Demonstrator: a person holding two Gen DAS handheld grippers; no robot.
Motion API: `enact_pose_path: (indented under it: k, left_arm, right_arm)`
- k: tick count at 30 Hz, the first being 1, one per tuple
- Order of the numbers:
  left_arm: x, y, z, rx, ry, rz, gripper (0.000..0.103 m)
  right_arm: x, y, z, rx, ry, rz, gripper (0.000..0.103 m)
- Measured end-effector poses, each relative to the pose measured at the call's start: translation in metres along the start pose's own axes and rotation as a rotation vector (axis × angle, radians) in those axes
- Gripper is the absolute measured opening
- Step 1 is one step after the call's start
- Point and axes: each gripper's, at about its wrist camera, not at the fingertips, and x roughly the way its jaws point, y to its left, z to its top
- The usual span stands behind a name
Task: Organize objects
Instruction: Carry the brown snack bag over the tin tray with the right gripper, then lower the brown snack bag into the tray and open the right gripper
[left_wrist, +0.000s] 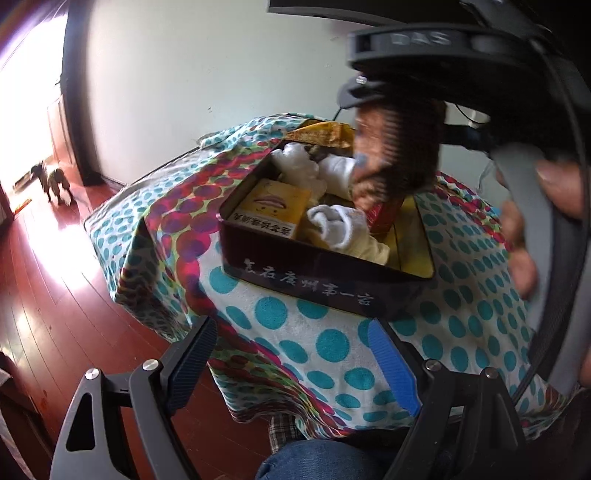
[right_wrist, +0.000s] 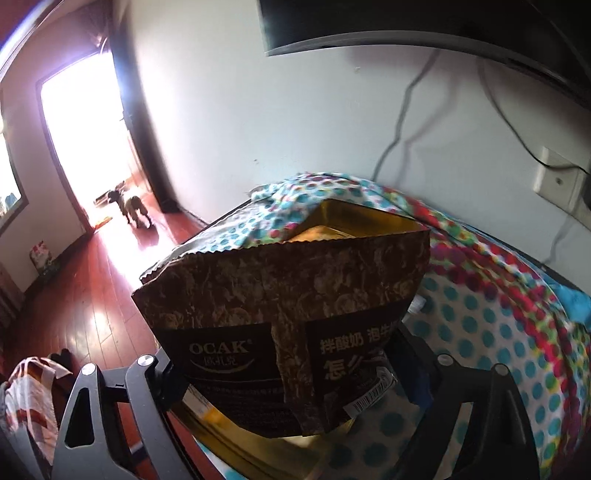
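The right gripper (right_wrist: 295, 373) pinches the brown snack bag (right_wrist: 284, 317), lifted over the dotted cloth (right_wrist: 491, 332); the left gripper (left_wrist: 295, 354) is spread wide and empty, tin box (left_wrist: 325, 280) at 12 o'clock; the open bag could tip and spill.

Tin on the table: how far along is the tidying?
Done: the tin on the dotted cloth already holds a yellow box and rolled white socks. In hand: the right gripper is clamped on an opened brown snack bag, lifted above the cloth. The left gripper is open and empty, short of the tin. Left: placing the bag; where it goes can't be told.
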Motion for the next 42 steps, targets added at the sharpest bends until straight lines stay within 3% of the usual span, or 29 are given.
enact_pose_path:
  k: [5, 13, 17, 25, 27, 30, 32, 36, 37, 42]
  left_arm:
    - [0.003, 0.009, 0.004, -0.019, 0.002, 0.006, 0.086]
    - [0.004, 0.011, 0.005, -0.014, -0.013, -0.008, 0.086]
    - [0.004, 0.012, 0.005, -0.020, -0.007, -0.007, 0.086]
    - [0.005, 0.009, 0.004, -0.008, -0.009, -0.016, 0.086]
    - [0.006, 0.008, 0.004, -0.006, -0.008, -0.012, 0.086]
    - [0.006, 0.008, 0.004, -0.003, -0.006, -0.014, 0.086]
    - [0.005, 0.008, 0.004, -0.005, -0.005, -0.018, 0.086]
    - [0.005, 0.008, 0.004, -0.010, -0.005, -0.021, 0.086]
    - [0.005, 0.008, 0.004, -0.009, -0.007, -0.019, 0.086]
    - [0.006, 0.010, 0.004, -0.013, -0.005, -0.018, 0.086]
  right_arm:
    - [0.043, 0.017, 0.006, -0.113, 0.141, -0.088, 0.092]
    - [0.022, 0.019, 0.021, -0.119, 0.029, -0.107, 0.103]
    - [0.018, 0.022, 0.037, -0.113, 0.039, -0.062, 0.103]
    - [0.009, 0.009, 0.029, -0.131, 0.088, -0.033, 0.103]
    - [0.002, 0.007, 0.031, -0.135, 0.038, -0.085, 0.103]
    - [-0.020, 0.002, 0.027, -0.119, -0.214, -0.136, 0.103]
    - [-0.021, -0.002, 0.026, -0.079, -0.215, -0.091, 0.103]
    - [-0.007, -0.002, 0.021, -0.089, -0.065, 0.119, 0.103]
    - [-0.006, -0.002, 0.018, -0.084, -0.064, 0.146, 0.103]
    - [0.007, -0.009, 0.008, -0.039, 0.006, 0.151, 0.103]
